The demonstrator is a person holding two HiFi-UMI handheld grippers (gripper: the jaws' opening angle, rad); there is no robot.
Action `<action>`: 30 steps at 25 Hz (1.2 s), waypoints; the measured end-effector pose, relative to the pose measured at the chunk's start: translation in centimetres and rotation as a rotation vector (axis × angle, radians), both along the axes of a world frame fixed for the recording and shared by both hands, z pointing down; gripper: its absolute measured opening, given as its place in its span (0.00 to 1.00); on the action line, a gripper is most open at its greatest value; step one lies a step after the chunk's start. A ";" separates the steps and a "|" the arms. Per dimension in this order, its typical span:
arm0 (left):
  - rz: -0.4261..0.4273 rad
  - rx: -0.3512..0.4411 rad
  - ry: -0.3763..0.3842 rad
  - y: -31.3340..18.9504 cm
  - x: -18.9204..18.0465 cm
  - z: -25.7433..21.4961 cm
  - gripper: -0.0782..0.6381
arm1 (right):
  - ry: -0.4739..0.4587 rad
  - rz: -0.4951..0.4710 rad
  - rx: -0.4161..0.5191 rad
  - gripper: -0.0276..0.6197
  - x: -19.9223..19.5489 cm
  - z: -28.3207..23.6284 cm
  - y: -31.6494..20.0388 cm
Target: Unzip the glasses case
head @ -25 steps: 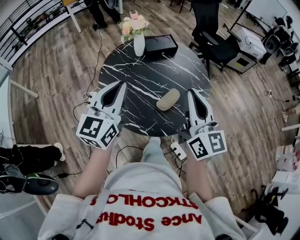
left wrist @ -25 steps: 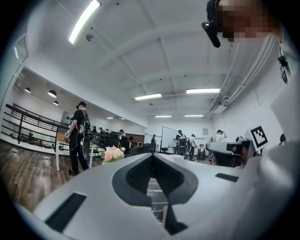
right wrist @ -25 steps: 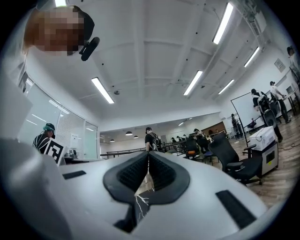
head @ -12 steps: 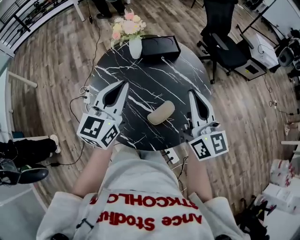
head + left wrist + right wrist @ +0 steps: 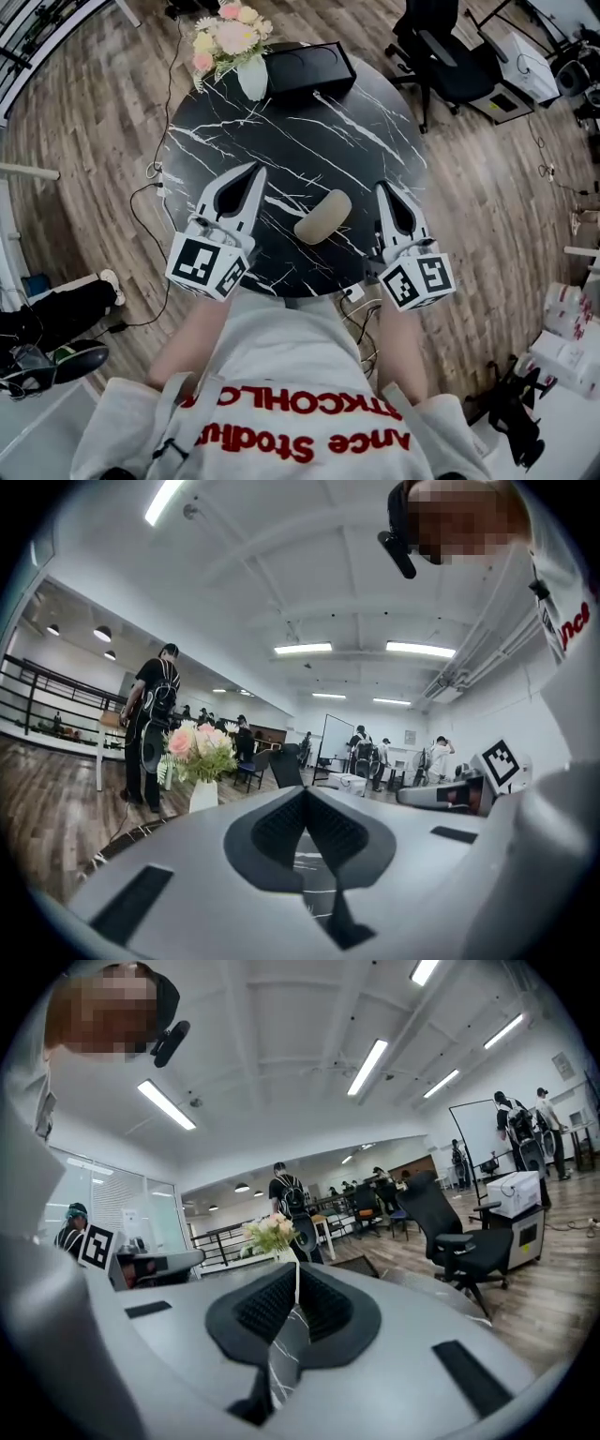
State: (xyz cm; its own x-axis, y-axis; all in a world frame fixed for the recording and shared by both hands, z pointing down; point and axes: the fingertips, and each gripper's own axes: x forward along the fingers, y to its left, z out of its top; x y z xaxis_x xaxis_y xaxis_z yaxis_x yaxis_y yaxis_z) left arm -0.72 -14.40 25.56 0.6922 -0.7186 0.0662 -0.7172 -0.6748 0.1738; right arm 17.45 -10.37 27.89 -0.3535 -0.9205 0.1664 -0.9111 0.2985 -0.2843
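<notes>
— How are the two tools held?

— The left tool is seen closed, its jaws brought together at the tips with nothing gripped between them. The right tool is likewise closed and empty; only the marbled top is glimpsed through the gap behind its pads. Both are held over the near edge of the surface and pointed roughly level across it.

— Where is the glasses case found?

— The glasses case is laid flat between the two tools, to the right of the left tool and to the left of the right tool, somewhat nearer the right one. It is touched by neither. Whether its zip is done up cannot be made out.

— And further out?

— Ahead of the left tool, at the far rim of the surface, a vase of pink and white flowers is set. A black box is placed just beside the vase. Beyond the right tool, off the surface, an office chair is parked on the wooden floor.
</notes>
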 end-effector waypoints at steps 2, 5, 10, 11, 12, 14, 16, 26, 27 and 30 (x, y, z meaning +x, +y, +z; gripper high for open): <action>0.017 -0.030 0.005 -0.4 0.0 1.4 0.11 | 0.031 0.024 -0.077 0.07 0.3 3.0 -0.3; 0.028 -0.059 0.003 -1.0 -0.1 3.8 0.11 | 0.083 0.040 -0.206 0.07 0.5 8.3 -0.7; 0.063 -0.114 -0.023 -1.1 0.0 7.7 0.11 | 0.102 -0.005 -0.433 0.16 -0.4 17.2 0.6; 0.071 -0.123 -0.029 -1.2 0.0 8.3 0.11 | 0.091 -0.014 -0.480 0.25 -0.6 18.7 1.0; 0.082 -0.133 -0.036 -1.2 0.1 9.0 0.11 | 0.077 -0.017 -0.521 0.31 -0.7 20.1 1.4; 0.121 -0.159 -0.051 -1.1 0.5 10.6 0.11 | 0.053 -0.008 -0.581 0.33 -0.8 22.3 2.2; 0.174 -0.185 -0.070 -0.9 1.3 12.5 0.11 | 0.025 -0.001 -0.614 0.34 -0.8 23.5 2.8; 0.372 -0.374 -0.101 1.1 5.7 21.1 0.13 | -0.138 -0.024 -0.670 0.42 -1.2 25.9 3.7; 0.389 -0.398 -0.098 1.3 5.9 21.7 0.15 | -0.151 -0.033 -0.663 0.42 -1.3 25.9 3.6; 0.462 -0.456 -0.103 2.1 6.3 23.0 0.21 | -0.141 -0.083 -0.647 0.42 -2.0 25.9 3.0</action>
State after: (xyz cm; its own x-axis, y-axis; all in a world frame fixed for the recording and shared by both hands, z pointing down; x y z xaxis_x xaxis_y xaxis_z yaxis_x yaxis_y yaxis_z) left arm 5.63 -12.26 48.56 0.8967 -0.2325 0.3767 -0.3993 -0.7924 0.4612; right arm 15.42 -7.39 53.82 -0.4775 -0.6194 0.6232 -0.8337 0.0953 -0.5440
